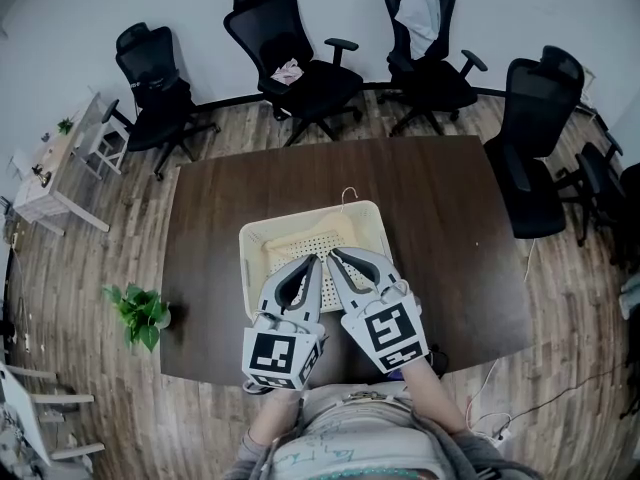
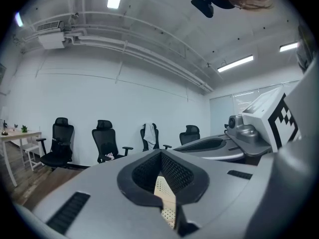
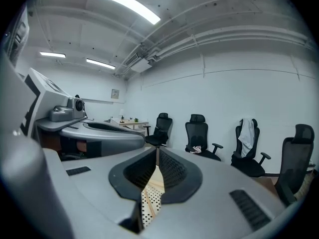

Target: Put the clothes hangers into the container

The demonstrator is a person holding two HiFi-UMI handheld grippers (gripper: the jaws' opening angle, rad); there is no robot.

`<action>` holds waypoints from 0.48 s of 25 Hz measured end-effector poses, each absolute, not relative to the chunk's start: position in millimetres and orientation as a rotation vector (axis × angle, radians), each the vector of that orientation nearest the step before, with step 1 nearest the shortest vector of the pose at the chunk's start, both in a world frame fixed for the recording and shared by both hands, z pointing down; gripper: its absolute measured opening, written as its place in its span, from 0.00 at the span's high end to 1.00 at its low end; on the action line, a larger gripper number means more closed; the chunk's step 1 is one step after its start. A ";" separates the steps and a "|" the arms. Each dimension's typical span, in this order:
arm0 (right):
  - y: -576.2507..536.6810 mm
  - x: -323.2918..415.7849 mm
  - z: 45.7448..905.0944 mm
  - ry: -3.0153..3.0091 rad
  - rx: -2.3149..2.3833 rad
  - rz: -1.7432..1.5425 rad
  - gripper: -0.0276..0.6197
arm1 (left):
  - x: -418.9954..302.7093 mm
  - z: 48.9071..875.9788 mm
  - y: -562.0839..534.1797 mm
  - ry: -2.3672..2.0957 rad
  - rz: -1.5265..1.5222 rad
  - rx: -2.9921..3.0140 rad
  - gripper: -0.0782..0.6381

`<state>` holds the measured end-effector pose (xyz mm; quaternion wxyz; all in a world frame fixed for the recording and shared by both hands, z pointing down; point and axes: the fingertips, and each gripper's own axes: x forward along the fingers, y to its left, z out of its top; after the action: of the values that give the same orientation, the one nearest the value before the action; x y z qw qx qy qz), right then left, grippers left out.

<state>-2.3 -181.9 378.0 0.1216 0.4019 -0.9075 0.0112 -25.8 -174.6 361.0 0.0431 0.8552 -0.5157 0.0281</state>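
Observation:
A cream perforated container (image 1: 300, 218) sits in the middle of the dark wooden table (image 1: 440, 228). A thin wire hanger hook (image 1: 348, 196) sticks up at its far rim; the rest of the hanger is hard to make out. My left gripper (image 1: 313, 260) and right gripper (image 1: 333, 255) hover side by side over the container's near half, both pointing away from me. In the left gripper view the left gripper (image 2: 160, 153) has its jaws together, with nothing between them. The right gripper (image 3: 157, 151) is likewise shut and empty. Perforated container floor (image 3: 149, 195) shows below the jaws.
Several black office chairs (image 1: 300, 63) ring the far side of the table, one draped with a pale garment (image 1: 422, 3). A potted plant (image 1: 140, 313) stands on the floor at left, beyond it a small white desk (image 1: 60, 168). Cables (image 1: 520, 388) lie at the right.

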 end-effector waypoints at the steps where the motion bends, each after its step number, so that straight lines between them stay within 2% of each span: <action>1: -181.8 -2.4 376.9 -2.650 1.171 0.028 0.91 | -25.8 360.0 -174.5 -1.581 0.086 2.617 0.88; 12: -181.0 2.4 378.7 -2.622 1.161 0.022 0.91 | -21.5 360.7 -173.5 -1.567 0.078 2.617 0.88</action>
<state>2.4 -181.0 378.7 0.1363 0.4011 -0.9058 0.0075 -21.5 -173.5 360.7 0.0454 0.8568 -0.5130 0.0254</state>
